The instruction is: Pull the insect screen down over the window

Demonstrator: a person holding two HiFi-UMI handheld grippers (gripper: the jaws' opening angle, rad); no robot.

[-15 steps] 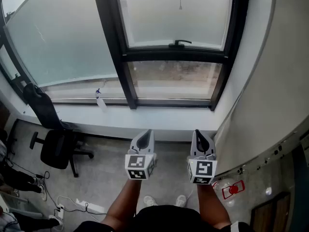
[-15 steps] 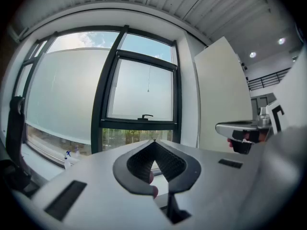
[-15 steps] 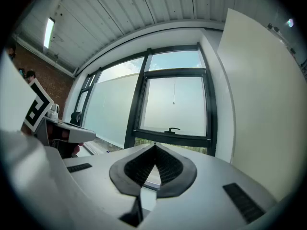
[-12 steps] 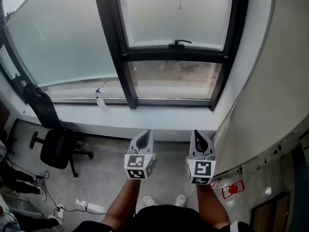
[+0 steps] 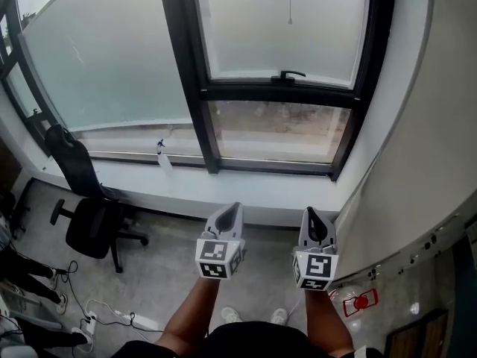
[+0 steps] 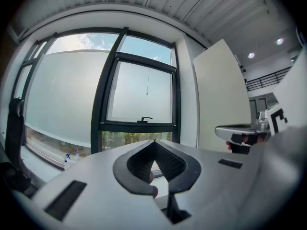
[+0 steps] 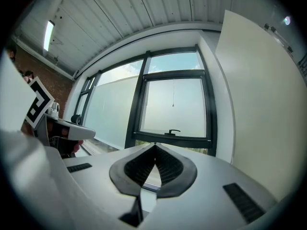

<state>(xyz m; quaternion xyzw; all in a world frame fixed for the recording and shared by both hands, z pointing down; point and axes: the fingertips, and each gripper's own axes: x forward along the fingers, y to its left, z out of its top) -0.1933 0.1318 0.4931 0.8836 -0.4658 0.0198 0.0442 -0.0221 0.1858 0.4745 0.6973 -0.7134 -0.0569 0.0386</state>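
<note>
Low in the frame, both forearms extend forward side by side; the left hand-held gripper (image 5: 227, 216) and right hand-held gripper (image 5: 313, 219) are level, jaws closed, empty.

The window (image 5: 283, 92) ran off the head view's top edge, which also cut off the upper end of its hanging cord (image 5: 290, 2). A small bottle (image 5: 162, 157) on the sill (image 5: 223, 185) was too small to identify. A red-marked object (image 5: 360, 301) on the floor (image 5: 164, 274) could not be made out. In the left gripper view, the right gripper (image 6: 225, 131) was cut off at the right edge.

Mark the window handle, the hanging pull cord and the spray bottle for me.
window handle (image 5: 293, 74), head view, on its black lever.
pull cord (image 5: 290, 6), head view, on the thin string.
spray bottle (image 5: 165, 159), head view, on its body.
</note>
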